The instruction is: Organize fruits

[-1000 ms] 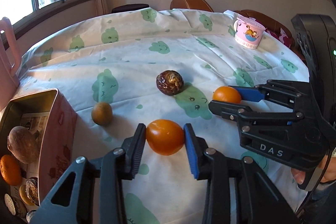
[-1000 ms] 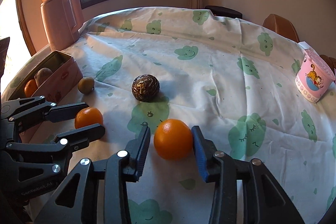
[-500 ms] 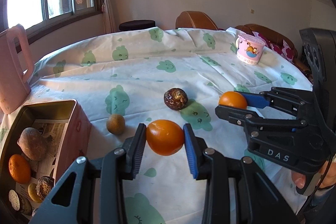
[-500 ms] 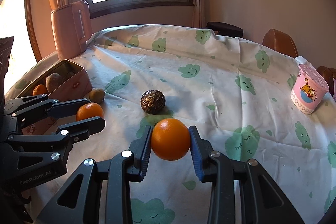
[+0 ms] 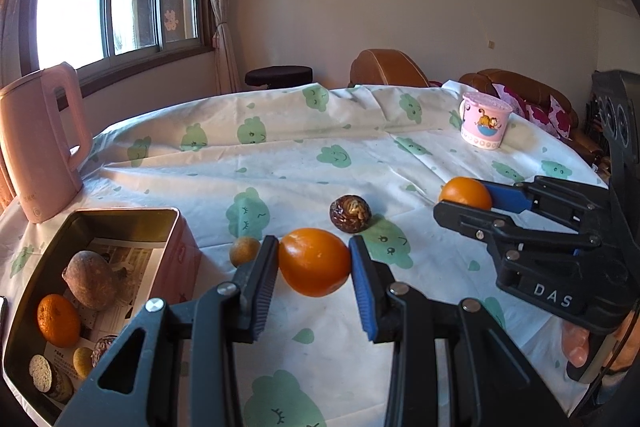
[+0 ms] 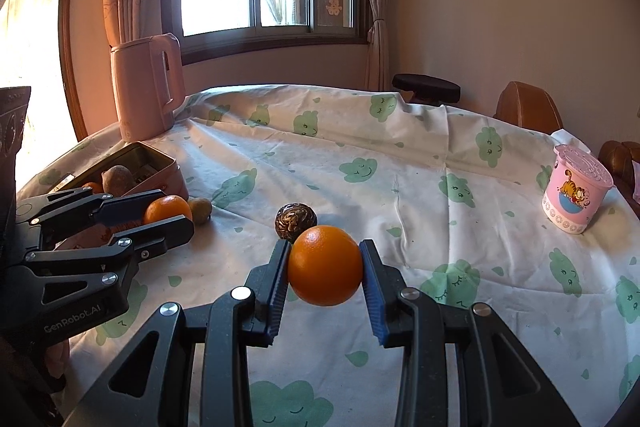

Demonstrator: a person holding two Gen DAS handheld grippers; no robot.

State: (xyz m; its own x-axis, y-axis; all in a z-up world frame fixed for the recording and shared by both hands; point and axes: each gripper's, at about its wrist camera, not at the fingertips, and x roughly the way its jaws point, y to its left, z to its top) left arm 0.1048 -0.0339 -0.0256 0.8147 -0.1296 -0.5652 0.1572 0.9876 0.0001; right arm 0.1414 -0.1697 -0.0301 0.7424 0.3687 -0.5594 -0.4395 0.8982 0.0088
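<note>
My left gripper [image 5: 313, 247] is shut on an orange [image 5: 314, 267] and holds it above the cloth. My right gripper [image 6: 325, 247] is shut on a second orange [image 6: 324, 273], also clear of the table. Each gripper shows in the other's view with its orange: the right gripper [image 5: 460, 201] and the left gripper [image 6: 174, 211]. An open pink tin [image 5: 132, 223] at the left holds a brown fruit [image 5: 90, 285], a small orange [image 5: 58, 319] and other pieces. A dark wrinkled fruit [image 5: 350, 213] and a small brownish fruit [image 5: 242, 251] lie on the cloth.
A round table under a white cloth with green cloud prints [image 5: 280, 155] fills the view. A pink kettle [image 5: 40, 143] stands behind the tin. A pink cartoon cup [image 5: 484, 125] sits far right. Brown chairs and a dark stool stand behind the table.
Both grippers have risen with their oranges, lifting them off the cloth, and both views have tilted upward so more of the wall and window shows.
</note>
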